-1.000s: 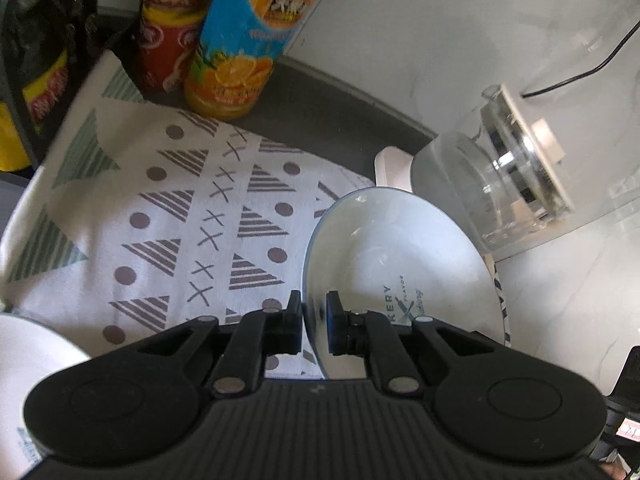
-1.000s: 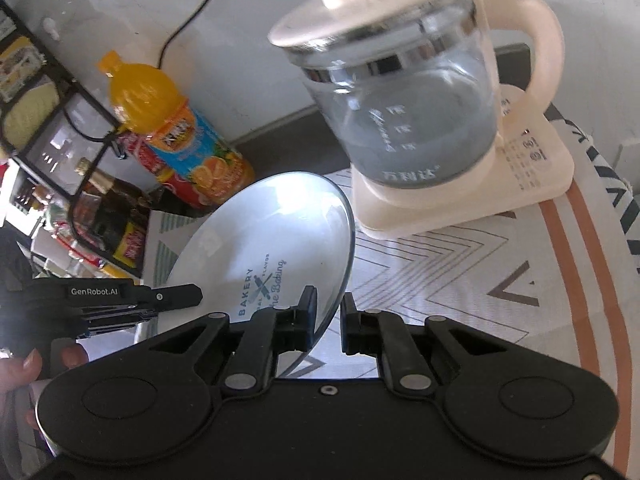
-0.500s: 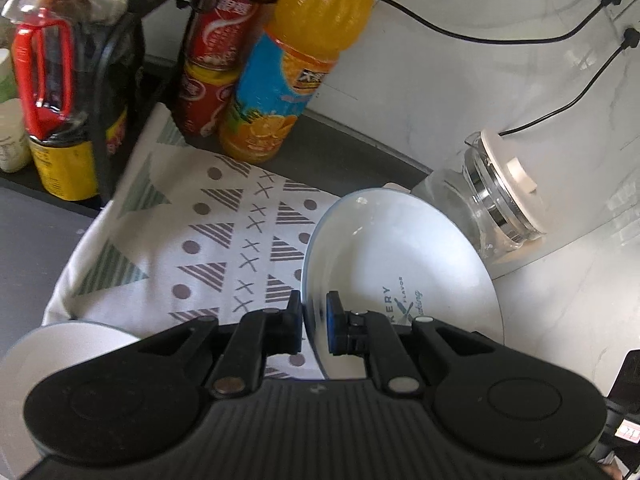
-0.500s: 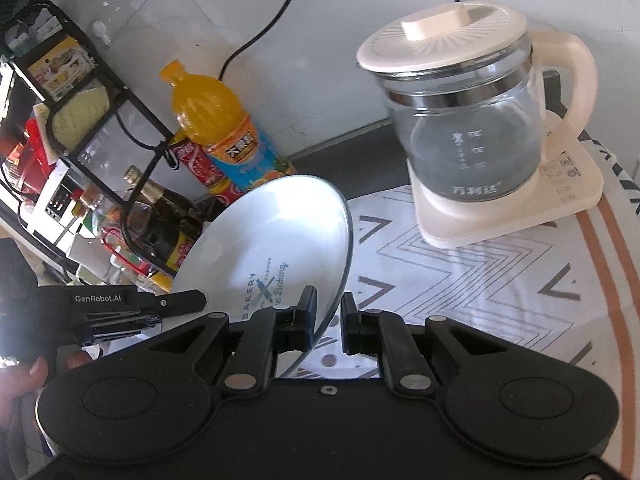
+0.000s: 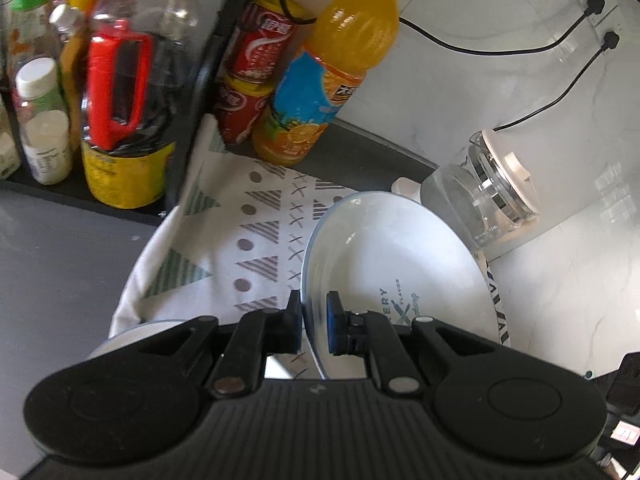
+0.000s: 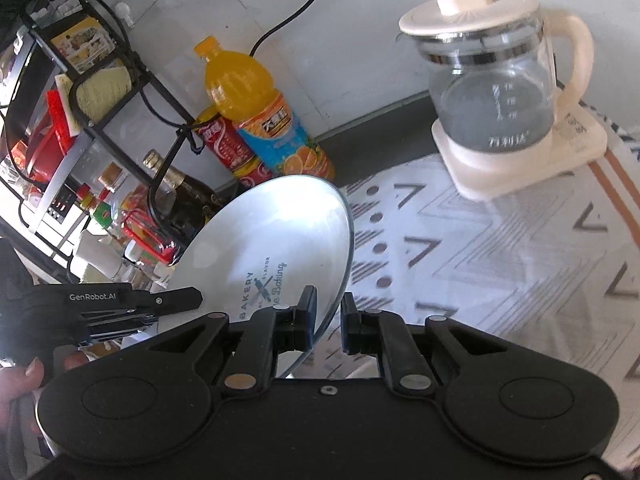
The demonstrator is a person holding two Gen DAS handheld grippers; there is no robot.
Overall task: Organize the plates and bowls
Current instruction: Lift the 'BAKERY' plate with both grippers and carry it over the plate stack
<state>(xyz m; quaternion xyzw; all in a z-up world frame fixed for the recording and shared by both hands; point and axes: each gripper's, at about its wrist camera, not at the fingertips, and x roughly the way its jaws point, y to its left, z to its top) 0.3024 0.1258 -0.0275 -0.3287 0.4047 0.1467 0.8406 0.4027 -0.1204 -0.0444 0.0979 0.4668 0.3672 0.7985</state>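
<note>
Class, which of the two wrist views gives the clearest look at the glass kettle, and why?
The right wrist view: the glass kettle stands upright and whole, with its lid, handle, printed marks and cream base all visible. In the left wrist view the kettle sits at the frame's edge, tilted by the lens and partly hidden behind the plate.

Right gripper [image 6: 327,322] at bottom centre, clamped on the rim of a white plate [image 6: 276,240]. Plate is tilted, face up-left, "BAKERY" print near the held edge. Left gripper [image 6: 132,304] at lower left, side on, at the plate's far rim; its jaws are hidden from here. A hand [image 6: 20,376] shows at the left edge. Patterned cloth [image 6: 500,264] covers the counter on the right. Glass kettle [image 6: 496,80] on a cream base at upper right. Orange bottle [image 6: 260,112] upper centre, red cans [image 6: 228,148] just left of it, touching. Black wire rack [image 6: 80,92] with bottles fills the upper left. White tiled wall behind.
</note>
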